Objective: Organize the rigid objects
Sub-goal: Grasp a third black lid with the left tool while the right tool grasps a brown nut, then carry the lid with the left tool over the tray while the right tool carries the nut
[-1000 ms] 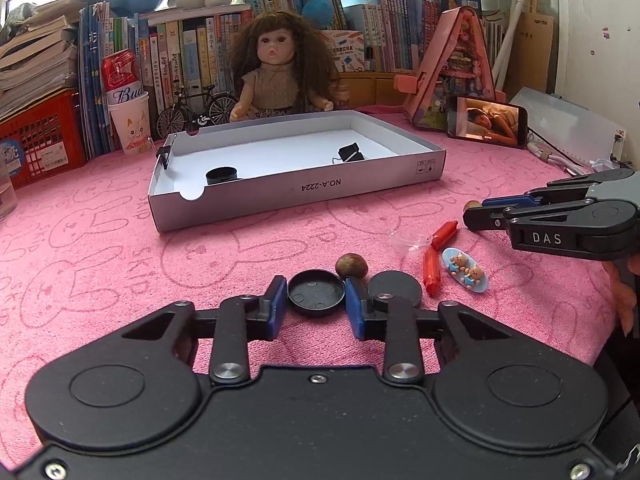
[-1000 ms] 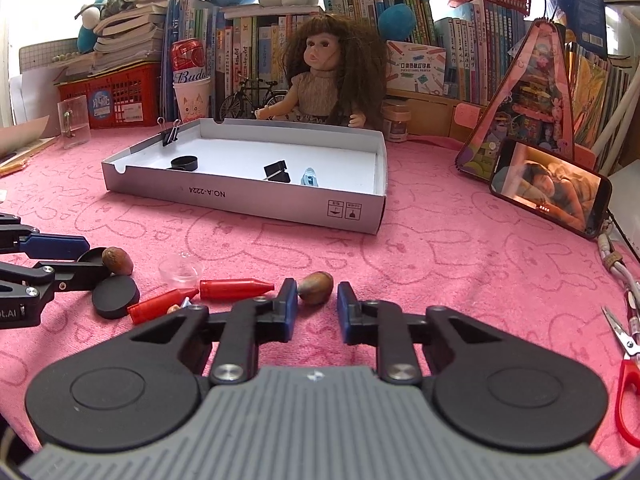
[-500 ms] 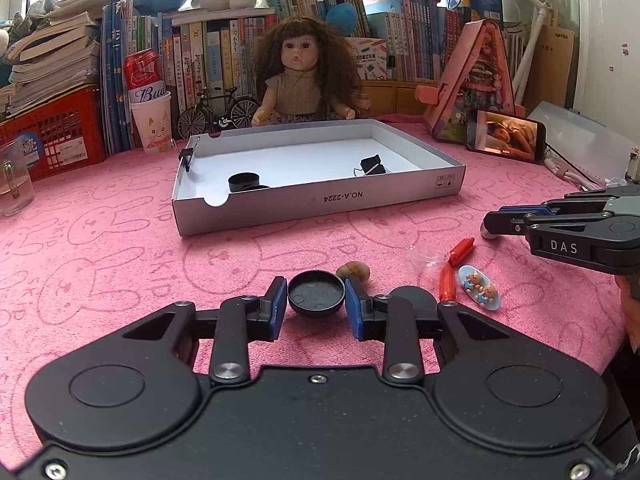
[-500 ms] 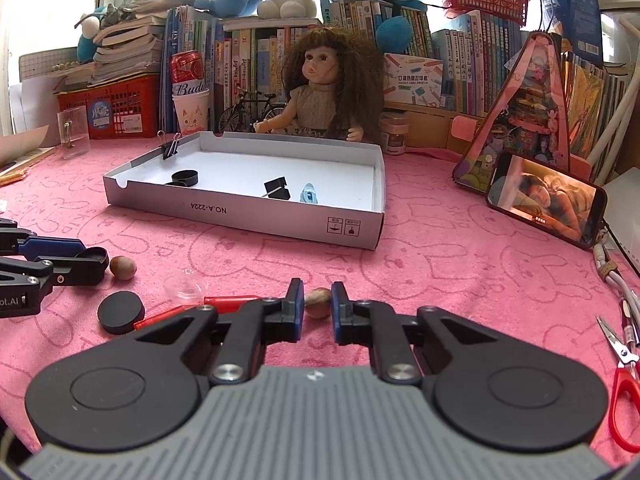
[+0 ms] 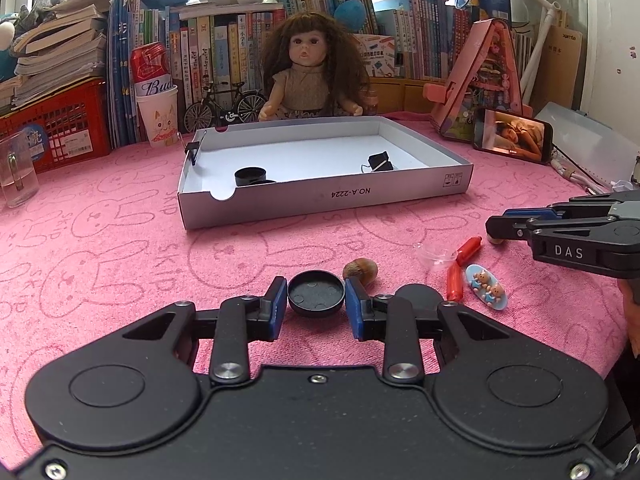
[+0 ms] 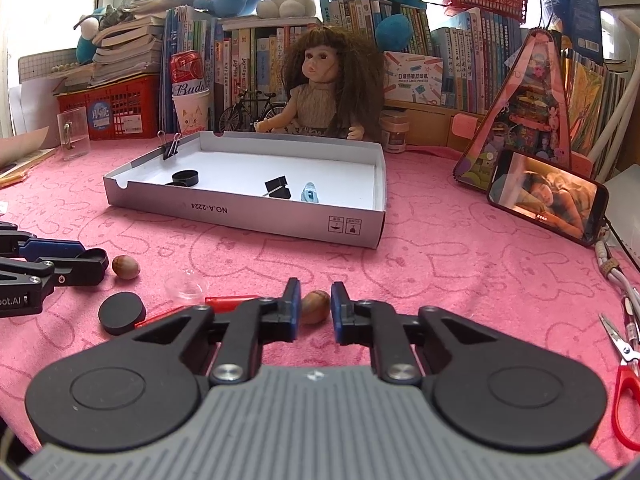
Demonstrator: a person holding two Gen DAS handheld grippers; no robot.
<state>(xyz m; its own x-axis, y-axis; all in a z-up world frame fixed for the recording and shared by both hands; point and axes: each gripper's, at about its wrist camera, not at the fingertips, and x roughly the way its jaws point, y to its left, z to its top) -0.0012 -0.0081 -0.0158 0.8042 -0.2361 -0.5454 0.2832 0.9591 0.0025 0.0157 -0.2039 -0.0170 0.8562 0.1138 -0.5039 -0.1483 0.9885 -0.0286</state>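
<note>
My left gripper [image 5: 316, 295] is shut on a black round lid [image 5: 316, 293] and holds it just above the pink cloth. My right gripper [image 6: 315, 307] is shut on a brown nut [image 6: 316, 306]. A second nut [image 5: 361, 270] lies just past the left fingers; it also shows in the right wrist view [image 6: 125, 267]. A flat black disc [image 6: 121, 313], two red pieces [image 5: 469, 245] [image 5: 454, 283], a clear cup [image 6: 185, 285] and a blue bear clip [image 5: 486, 287] lie on the cloth. The white box [image 5: 320, 198] beyond holds a black ring [image 5: 250, 176] and a binder clip [image 5: 379, 162].
A doll [image 5: 310, 76], books, a can in a cup [image 5: 156, 92] and a red crate [image 5: 60, 128] stand behind the box. A phone [image 6: 548, 196] leans at the right, scissors [image 6: 624, 364] lie at the far right. A glass [image 5: 16, 172] stands at the left.
Both grippers have risen and pulled back a little from the cloth. The left one carries the black lid; the right one has closed onto the nut.
</note>
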